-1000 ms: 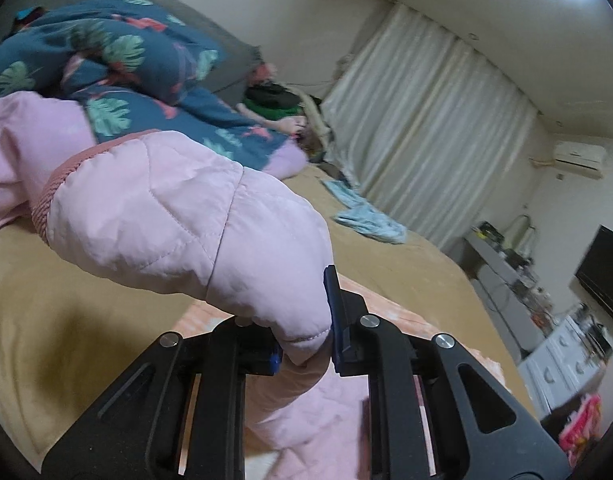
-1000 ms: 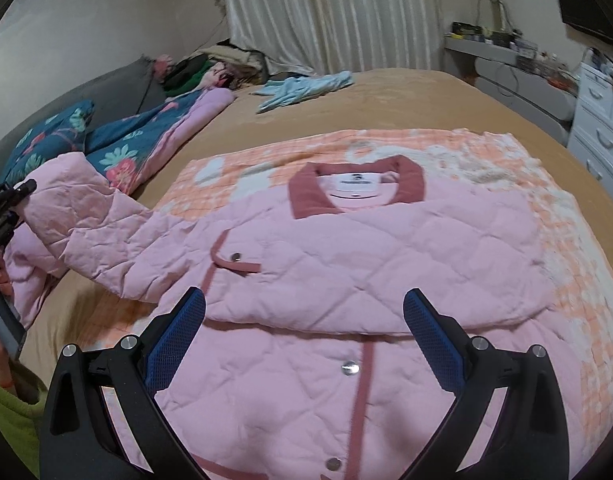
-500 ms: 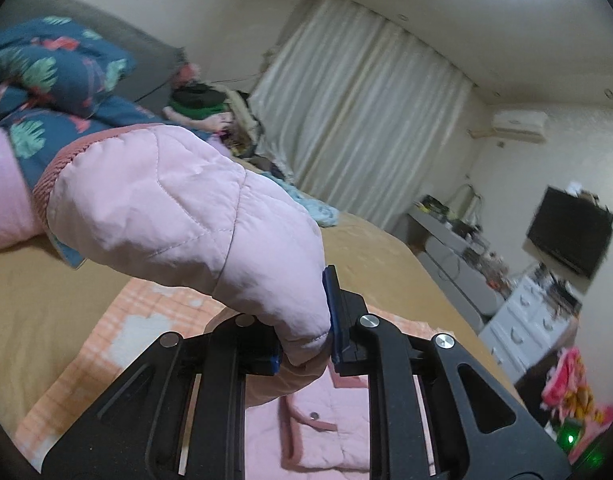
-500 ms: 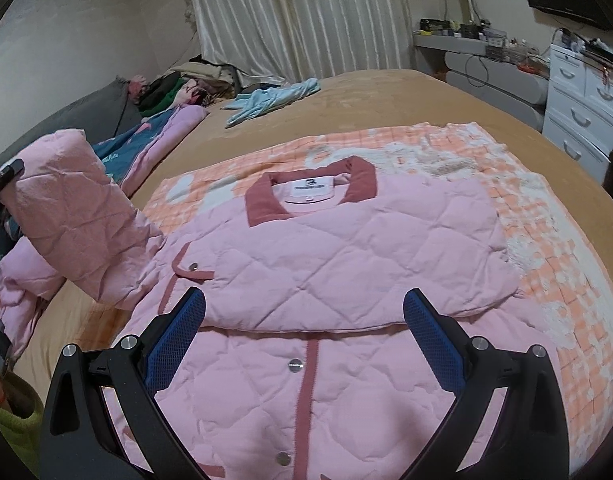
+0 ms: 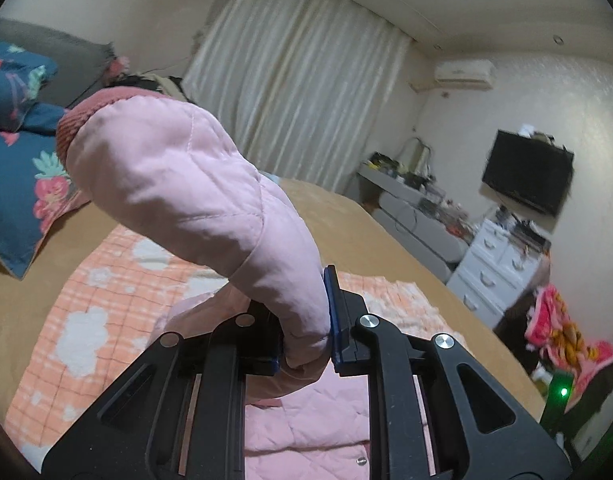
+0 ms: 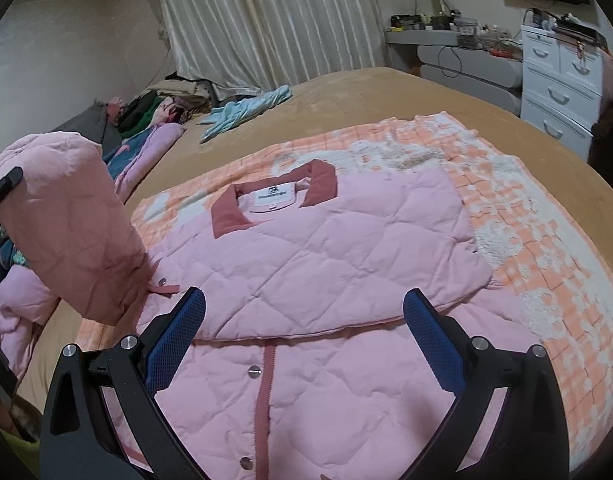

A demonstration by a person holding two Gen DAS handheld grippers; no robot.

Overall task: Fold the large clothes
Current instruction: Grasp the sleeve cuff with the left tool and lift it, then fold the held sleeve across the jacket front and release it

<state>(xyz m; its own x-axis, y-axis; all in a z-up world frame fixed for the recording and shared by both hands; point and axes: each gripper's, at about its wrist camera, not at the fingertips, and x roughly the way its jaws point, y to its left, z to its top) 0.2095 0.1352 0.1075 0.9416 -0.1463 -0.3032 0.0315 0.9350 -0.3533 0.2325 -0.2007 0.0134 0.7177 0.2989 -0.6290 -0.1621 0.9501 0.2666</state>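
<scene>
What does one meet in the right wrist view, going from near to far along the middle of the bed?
Right gripper, open, → buttoned front of the pink jacket → sleeve folded across the chest → dark pink collar → orange checked blanket → light blue garment → curtain.

surface: I see a bed (image 6: 386, 92) under a tan cover | centre: orange-and-white checked blanket (image 6: 546, 240) lies on it, pink quilted jacket (image 6: 326, 248) spread flat on that | 11 o'clock: light blue garment (image 6: 246, 110) | 9 o'clock: floral blue quilt (image 5: 22, 168), clothes pile (image 6: 158, 106) at 10.
</scene>
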